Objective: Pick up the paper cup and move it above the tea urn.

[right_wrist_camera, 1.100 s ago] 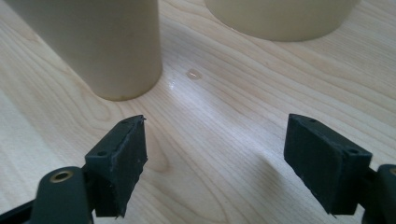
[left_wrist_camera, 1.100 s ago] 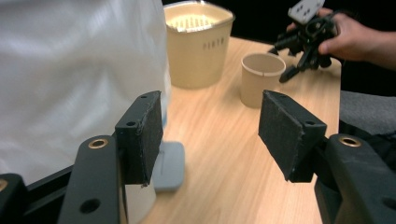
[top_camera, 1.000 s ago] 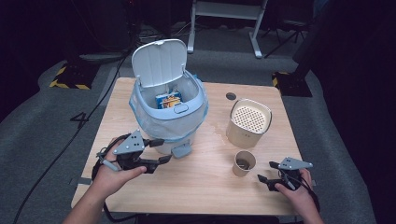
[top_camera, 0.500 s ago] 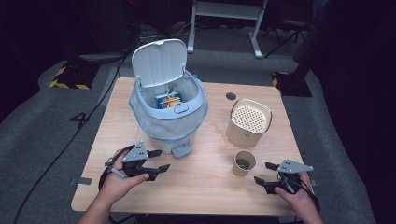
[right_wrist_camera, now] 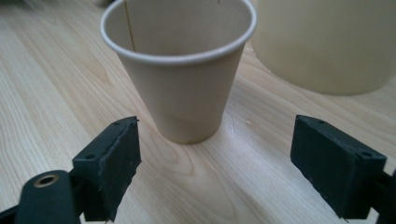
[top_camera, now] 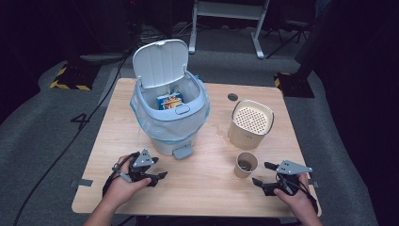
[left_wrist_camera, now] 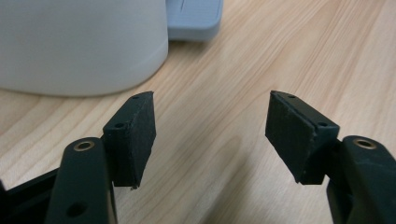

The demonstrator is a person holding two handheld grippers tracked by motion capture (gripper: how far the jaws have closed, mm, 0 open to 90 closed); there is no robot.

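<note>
A brown paper cup (top_camera: 246, 165) stands upright on the wooden table (top_camera: 197, 197), right of centre. My right gripper (top_camera: 261, 173) rests just to its right, open, its jaws pointing at the cup. In the right gripper view the cup (right_wrist_camera: 180, 70) stands just beyond the open right gripper (right_wrist_camera: 215, 163), not touched. My left gripper (top_camera: 159, 168) lies open near the front left, in front of a pale blue pedal bin (top_camera: 169, 122). In the left gripper view the open left gripper (left_wrist_camera: 212, 135) holds nothing, with the bin's base (left_wrist_camera: 79, 46) and pedal (left_wrist_camera: 194, 18) beyond.
The bin's lid (top_camera: 160, 61) stands open, with a blue liner and a colourful box (top_camera: 169, 100) inside. A beige canister with a perforated top (top_camera: 251, 123) stands behind the cup, also seen as the canister (right_wrist_camera: 327, 42). A small hole (top_camera: 232, 97) marks the table's back.
My left gripper has drawn back from the bin's base toward the front edge. The right gripper has shifted slightly left toward the cup. Both stay open.
</note>
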